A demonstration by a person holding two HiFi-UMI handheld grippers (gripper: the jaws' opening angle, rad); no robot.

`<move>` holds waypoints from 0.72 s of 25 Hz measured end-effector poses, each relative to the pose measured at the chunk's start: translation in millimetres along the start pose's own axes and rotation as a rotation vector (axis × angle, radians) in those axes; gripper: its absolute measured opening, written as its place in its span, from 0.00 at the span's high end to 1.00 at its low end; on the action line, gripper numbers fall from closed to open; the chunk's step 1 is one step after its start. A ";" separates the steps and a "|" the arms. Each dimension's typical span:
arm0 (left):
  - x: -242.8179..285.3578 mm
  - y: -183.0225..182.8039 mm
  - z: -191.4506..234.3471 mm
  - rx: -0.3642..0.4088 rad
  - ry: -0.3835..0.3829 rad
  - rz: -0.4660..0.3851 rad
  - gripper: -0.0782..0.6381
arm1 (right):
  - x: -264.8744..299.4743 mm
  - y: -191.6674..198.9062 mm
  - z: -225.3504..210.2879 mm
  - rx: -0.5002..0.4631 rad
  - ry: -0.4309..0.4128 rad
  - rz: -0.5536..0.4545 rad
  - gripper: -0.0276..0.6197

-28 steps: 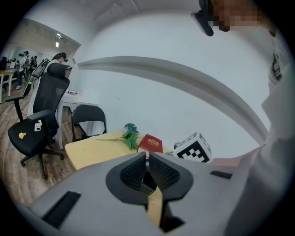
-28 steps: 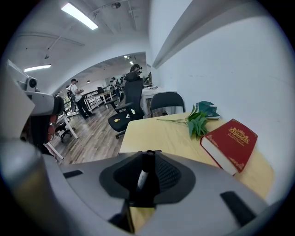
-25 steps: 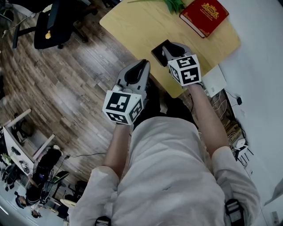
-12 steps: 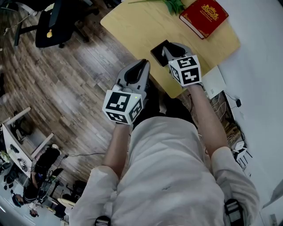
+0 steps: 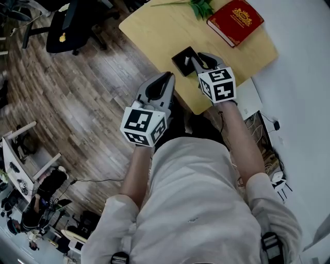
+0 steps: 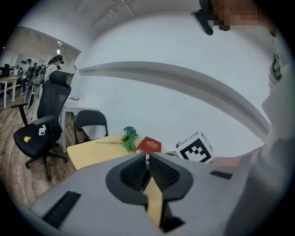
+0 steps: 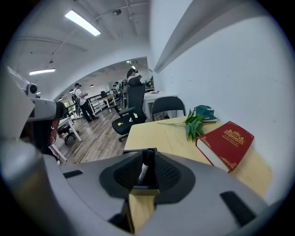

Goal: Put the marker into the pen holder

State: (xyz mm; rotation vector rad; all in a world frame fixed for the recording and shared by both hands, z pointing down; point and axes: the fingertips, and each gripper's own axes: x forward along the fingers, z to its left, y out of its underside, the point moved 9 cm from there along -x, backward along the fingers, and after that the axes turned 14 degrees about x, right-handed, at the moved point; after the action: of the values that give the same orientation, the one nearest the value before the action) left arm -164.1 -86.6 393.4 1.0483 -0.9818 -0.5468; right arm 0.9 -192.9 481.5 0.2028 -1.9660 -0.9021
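Note:
My right gripper [image 5: 196, 58] reaches over the near edge of the yellow table [image 5: 154, 31], its tips at the black square pen holder [image 5: 181, 58]. In the right gripper view its jaws [image 7: 147, 156] are shut on the marker [image 7: 144, 169], which has a white body and a black cap and points at the pen holder [image 7: 137, 151] just beyond. A white bit of the marker [image 5: 186, 61] shows over the holder. My left gripper [image 5: 166, 78] hangs off the table's near left side over the wooden floor; its jaws [image 6: 148, 157] are closed with nothing between them.
A red book [image 5: 234, 20] and a green plant sprig [image 5: 202, 6] lie at the table's far end. A black office chair [image 5: 72, 26] stands on the floor to the left. A white box [image 5: 252, 95] and cables [image 5: 258, 124] sit by the wall on the right.
Almost nothing differs. The view has shifted slightly, and both grippers keep their places, the right one still at the pen holder.

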 end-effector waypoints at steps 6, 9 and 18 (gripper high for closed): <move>-4.7 -0.3 -28.6 0.006 -0.020 -0.001 0.85 | -25.7 4.8 -7.5 -0.004 -0.030 -0.017 0.85; -7.1 -1.8 -43.6 0.012 -0.038 -0.008 0.85 | -38.6 9.0 -12.0 -0.004 -0.057 -0.017 0.86; -21.1 -3.3 -94.2 0.019 -0.098 -0.030 0.85 | -80.9 24.7 -22.5 -0.032 -0.105 -0.030 0.86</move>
State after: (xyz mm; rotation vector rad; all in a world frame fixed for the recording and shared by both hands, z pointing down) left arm -91.8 -28.1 367.2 1.0630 -1.0603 -0.6190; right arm 68.9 -148.3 449.2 0.1701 -2.0485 -0.9805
